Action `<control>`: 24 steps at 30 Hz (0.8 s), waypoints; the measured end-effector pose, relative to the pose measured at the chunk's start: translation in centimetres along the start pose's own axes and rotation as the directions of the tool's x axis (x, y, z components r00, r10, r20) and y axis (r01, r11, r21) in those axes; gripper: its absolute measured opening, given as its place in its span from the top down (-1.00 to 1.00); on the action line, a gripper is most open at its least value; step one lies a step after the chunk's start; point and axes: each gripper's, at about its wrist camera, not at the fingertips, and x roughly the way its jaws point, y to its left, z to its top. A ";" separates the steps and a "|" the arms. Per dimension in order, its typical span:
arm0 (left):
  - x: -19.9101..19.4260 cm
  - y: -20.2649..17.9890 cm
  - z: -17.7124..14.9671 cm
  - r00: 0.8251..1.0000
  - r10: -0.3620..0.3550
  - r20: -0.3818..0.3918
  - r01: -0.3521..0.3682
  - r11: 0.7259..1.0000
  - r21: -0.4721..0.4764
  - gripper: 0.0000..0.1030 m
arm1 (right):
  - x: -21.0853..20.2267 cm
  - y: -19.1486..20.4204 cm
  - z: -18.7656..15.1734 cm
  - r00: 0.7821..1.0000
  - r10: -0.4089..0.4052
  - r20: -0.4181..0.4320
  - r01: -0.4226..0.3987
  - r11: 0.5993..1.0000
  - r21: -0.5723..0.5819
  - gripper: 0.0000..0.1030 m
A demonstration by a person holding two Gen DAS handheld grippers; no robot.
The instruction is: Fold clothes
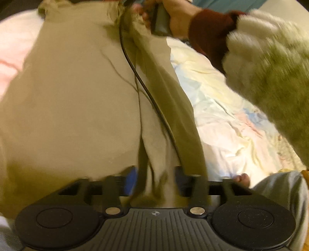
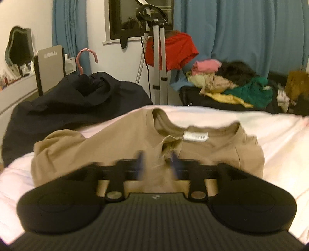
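**Inspector:** Left wrist view first. Where is the garment?

**Assistant:** The tan shirt (image 1: 67,96) fills the left and centre of the frame. A gathered ridge of it runs from the left gripper (image 1: 154,179) at bottom centre up to the top centre, where a hand (image 1: 173,17) holds a grey handle. That ridge is the long axis here.

**Inspector:** Jaw state?

**Assistant:** Clenched on the tan shirt; fabric bunches between the fingers. A black cable (image 1: 135,73) lies along the ridge. The pale bed sheet (image 1: 222,115) shows at right.

**Inspector:** Right wrist view.

**Assistant:** The tan shirt (image 2: 119,139) lies across the middle of the frame, collar and white label (image 2: 196,135) at upper centre, straight ahead of the right gripper (image 2: 156,164). Fabric rises between its fingers; they look closed on it, though blur softens the edges.

**Inspector:** Governing relation?

**Assistant:** In my judgement, both grippers hold one edge stretched between them; it moves only if both travel together.
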 end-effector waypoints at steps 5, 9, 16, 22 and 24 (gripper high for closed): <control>-2.0 -0.6 0.8 0.994 0.058 0.098 -0.067 0.994 0.090 -0.68 | -4.3 -0.6 -0.9 0.999 -0.024 0.038 0.025 0.999 -0.046 -0.74; -3.7 -1.7 0.8 0.971 0.098 0.218 -0.128 0.983 0.132 -0.78 | -8.6 -1.9 -1.7 0.998 -0.027 0.056 0.028 0.999 -0.026 -0.74; -5.7 -4.0 0.3 0.926 0.132 0.353 -0.192 0.971 0.141 -0.79 | -16.8 -4.4 -2.1 0.989 -0.037 0.141 0.035 0.999 0.019 -0.74; -10.0 -6.1 -1.4 0.854 0.149 0.499 -0.260 0.952 0.160 -0.79 | -23.1 -6.7 -2.4 0.973 -0.058 0.225 0.053 0.998 0.030 -0.74; -11.2 -6.6 -1.9 0.833 0.167 0.528 -0.282 0.948 0.145 -0.80 | -25.1 -7.1 -3.1 0.968 -0.053 0.244 0.045 0.998 0.041 -0.74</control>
